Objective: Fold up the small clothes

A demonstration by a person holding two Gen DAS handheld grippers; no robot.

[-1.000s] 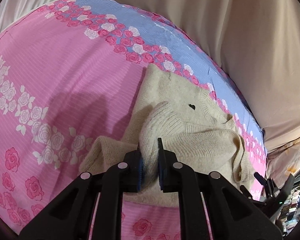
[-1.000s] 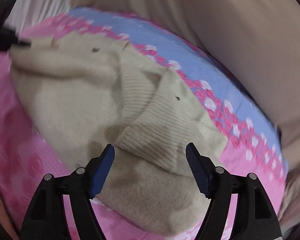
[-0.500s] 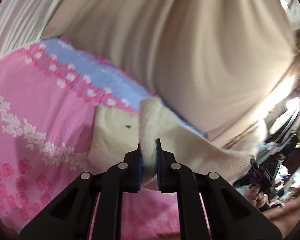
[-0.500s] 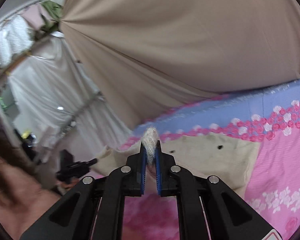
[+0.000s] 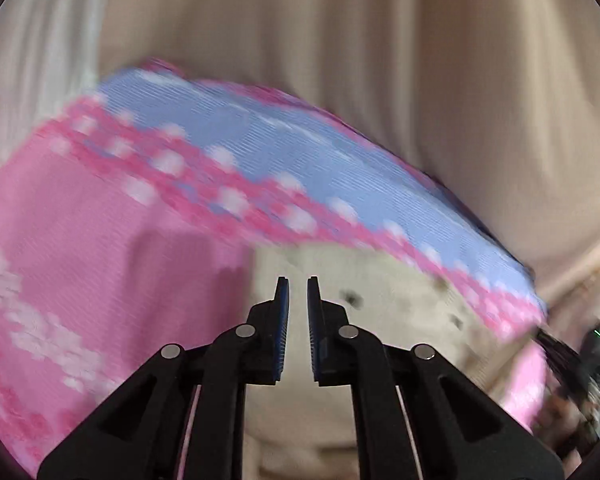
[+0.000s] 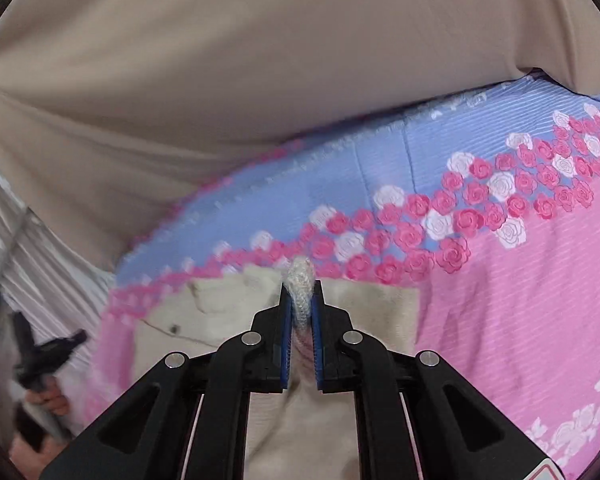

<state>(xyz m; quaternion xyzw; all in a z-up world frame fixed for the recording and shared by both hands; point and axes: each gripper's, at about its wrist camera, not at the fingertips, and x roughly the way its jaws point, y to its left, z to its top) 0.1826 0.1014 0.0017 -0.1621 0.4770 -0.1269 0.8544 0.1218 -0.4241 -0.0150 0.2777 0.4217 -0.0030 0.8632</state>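
A cream knit sweater with small dark marks lies on the pink bed cover, blurred in the left wrist view. My left gripper is over its near-left part, jaws almost together, and cream knit fills the narrow gap. In the right wrist view the sweater stretches out to the left. My right gripper is shut on a ribbed fold of it that bulges above the pads. The other gripper shows at the far left in a person's hand.
The bed cover is pink with a rose border and a blue band along the far side. A beige curtain hangs right behind the bed. White pleated cloth hangs at the left, clutter at the right edge.
The right gripper went from open over the crumpled sweater to shut on a ribbed fold. Both grippers swung up with the sweater, and it now lies spread out flatter.
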